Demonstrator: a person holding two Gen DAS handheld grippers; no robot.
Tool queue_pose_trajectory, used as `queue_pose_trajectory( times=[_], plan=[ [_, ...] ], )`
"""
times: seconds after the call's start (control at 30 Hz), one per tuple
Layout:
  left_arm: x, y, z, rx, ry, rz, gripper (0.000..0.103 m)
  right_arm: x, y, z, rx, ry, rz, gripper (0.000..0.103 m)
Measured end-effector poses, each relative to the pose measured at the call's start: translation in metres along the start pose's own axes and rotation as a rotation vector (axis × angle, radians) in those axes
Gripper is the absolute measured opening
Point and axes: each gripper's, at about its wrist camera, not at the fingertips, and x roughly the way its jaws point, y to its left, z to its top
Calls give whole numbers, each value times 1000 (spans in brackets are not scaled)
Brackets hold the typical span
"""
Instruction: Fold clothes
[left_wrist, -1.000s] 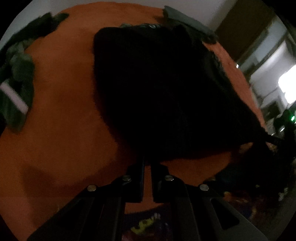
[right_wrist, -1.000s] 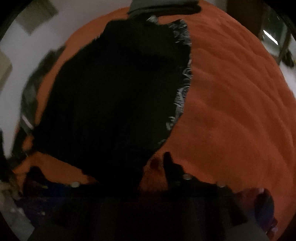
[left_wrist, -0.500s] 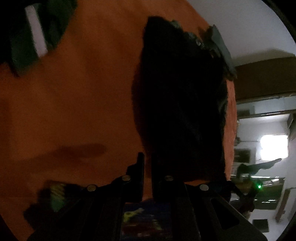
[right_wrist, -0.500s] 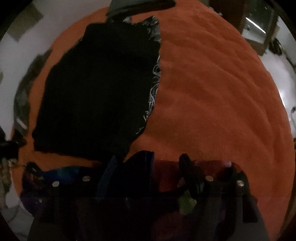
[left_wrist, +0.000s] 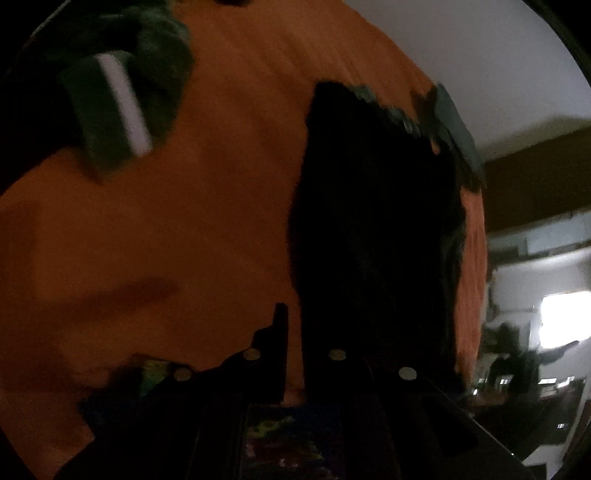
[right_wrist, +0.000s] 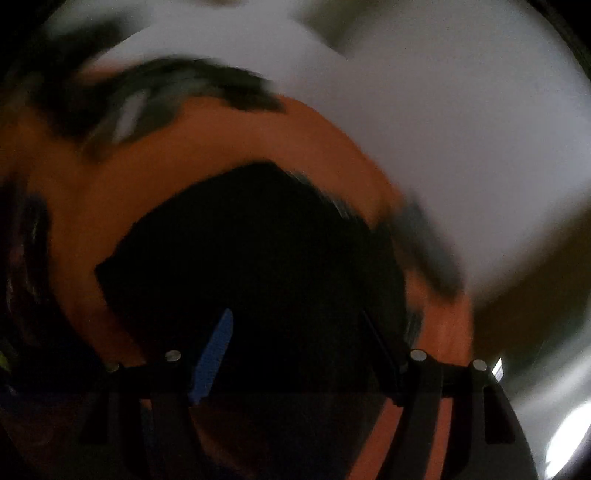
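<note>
A black garment (left_wrist: 369, 221) lies flat on the orange bedspread (left_wrist: 184, 221). My left gripper (left_wrist: 293, 325) is shut at the garment's near left edge. A thin strip of orange shows between its fingers, and I cannot tell whether any cloth is pinched. In the blurred right wrist view, my right gripper (right_wrist: 295, 332) stands open over the near part of the black garment (right_wrist: 258, 251). Its blue pad (right_wrist: 214, 354) and the other finger are wide apart, with nothing pressed between them.
A crumpled green garment with a white stripe (left_wrist: 110, 92) lies at the bed's far left. A grey folded item (left_wrist: 454, 125) sits at the far edge by the white wall (left_wrist: 461, 48). The bed drops off on the right toward a dim room (left_wrist: 535, 295).
My right gripper opened, swung sideways and rolled, and it now looks across the garment toward the wall. The left view rolled, and the black garment now looks narrower and sits to the right.
</note>
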Motion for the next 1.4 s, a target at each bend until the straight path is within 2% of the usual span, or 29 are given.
queue_pose_trajectory(
  times=[0.1,0.13,0.17,0.2,0.27,0.3,0.37,0.43,0.47,0.6,0.7,0.8,0.97,1.1,1.17,1.2,1.3,1.4],
  plan=[
    [-11,21,9,-47,-18,-7,7,4,73,24,-321,-91,-34,68],
    [-17,29,10,-53,-27,6,7,7,95,24,-419,-108,-71,65],
    [-25,37,11,-51,-42,30,7,11,118,24,-517,-124,-109,61],
    [-31,40,11,-42,-63,52,7,14,139,24,-612,-140,-148,49],
    [-38,42,8,-19,-90,74,7,24,167,22,-747,-158,-238,45],
    [-42,44,7,-7,-95,87,7,31,179,23,-790,-145,-251,45],
    [-49,51,3,10,-93,94,7,43,189,25,-847,-98,-270,45],
    [-44,50,0,10,-62,64,7,54,195,27,-876,-38,-264,45],
    [-42,50,-1,10,-47,49,7,53,197,29,-874,-5,-246,45],
    [-39,56,-8,16,-19,27,7,39,206,33,-844,36,-211,45],
    [-33,60,-12,11,3,20,7,42,216,28,-884,43,-203,45],
    [-29,63,-17,-12,26,12,7,47,215,27,-889,45,-231,24],
    [-16,60,-22,11,77,41,7,60,213,37,-944,31,-293,23],
    [-11,58,-24,14,99,42,7,77,212,38,-990,67,-292,23],
    [-11,60,-24,8,104,39,7,83,200,47,-976,74,-263,8],
    [-13,61,-23,3,101,37,7,83,180,62,-899,83,-236,3],
    [-18,62,-21,5,92,27,7,70,89,127,-543,100,-129,3],
    [-19,58,-18,11,89,14,7,45,-33,197,-178,61,-46,3]
  ],
)
